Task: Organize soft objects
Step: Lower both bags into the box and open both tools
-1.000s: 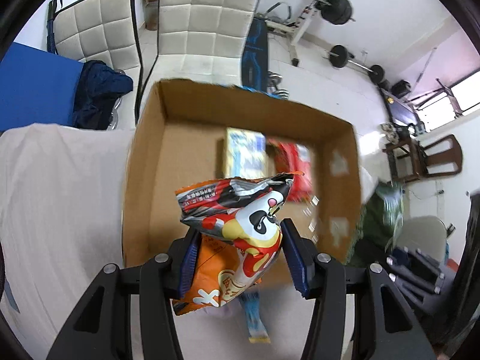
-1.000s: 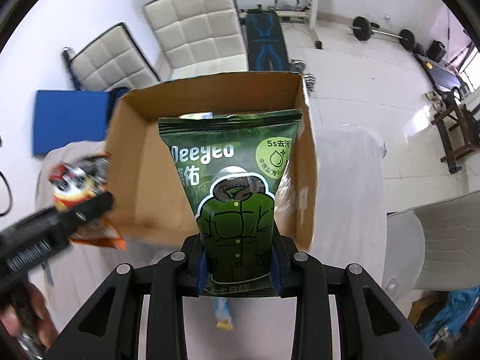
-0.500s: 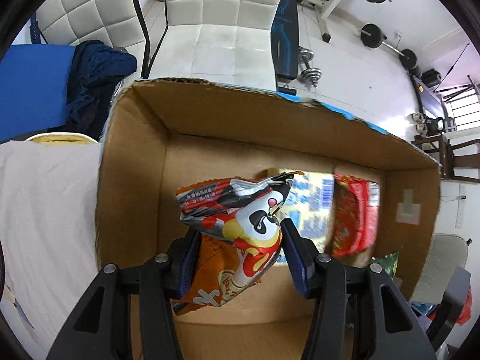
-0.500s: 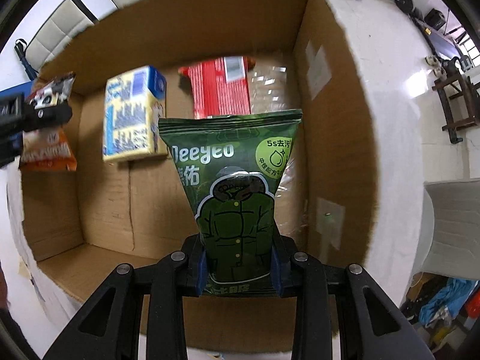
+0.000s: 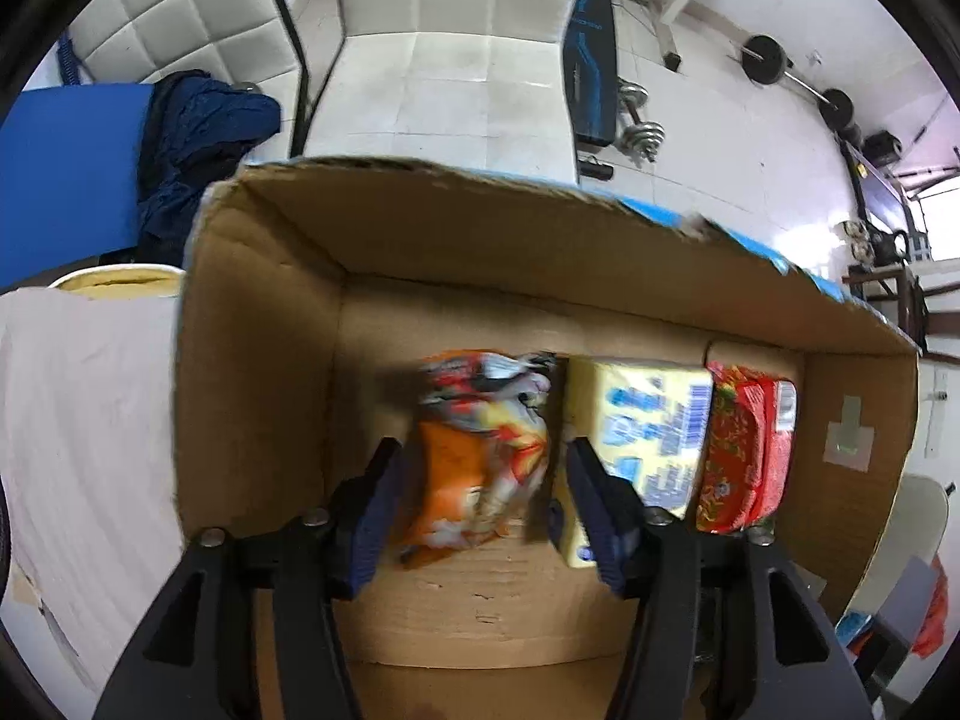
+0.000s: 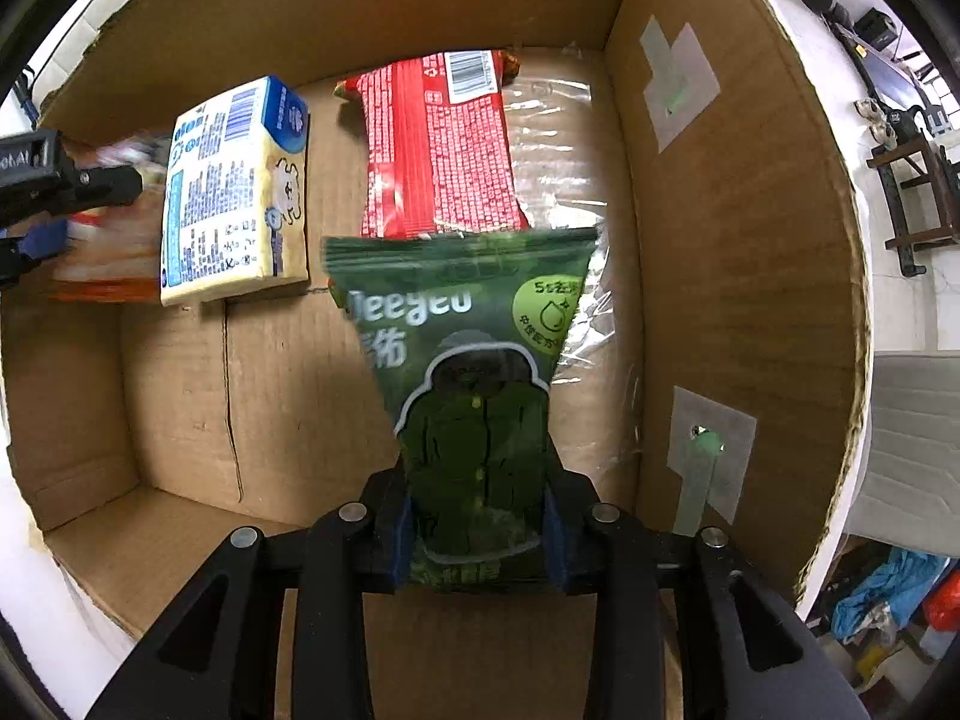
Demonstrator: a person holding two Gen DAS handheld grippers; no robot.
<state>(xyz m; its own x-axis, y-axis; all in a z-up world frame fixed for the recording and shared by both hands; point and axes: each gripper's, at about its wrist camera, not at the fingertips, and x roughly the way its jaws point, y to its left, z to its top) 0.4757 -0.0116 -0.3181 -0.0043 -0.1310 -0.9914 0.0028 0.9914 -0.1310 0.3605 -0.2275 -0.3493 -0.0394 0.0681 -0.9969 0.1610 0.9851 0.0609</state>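
Left tool [image 5: 483,474] parted around orange packet [image 5: 480,450]

Bright, even indoor light, strong fisheye bending with black corners, and motion blur on the orange snack bag [image 5: 480,456].

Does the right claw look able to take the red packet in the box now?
Probably not yet: the right claw has the green pouch between its pads, though its jaws have just been opening, and the pouch hangs in front of the red packet.
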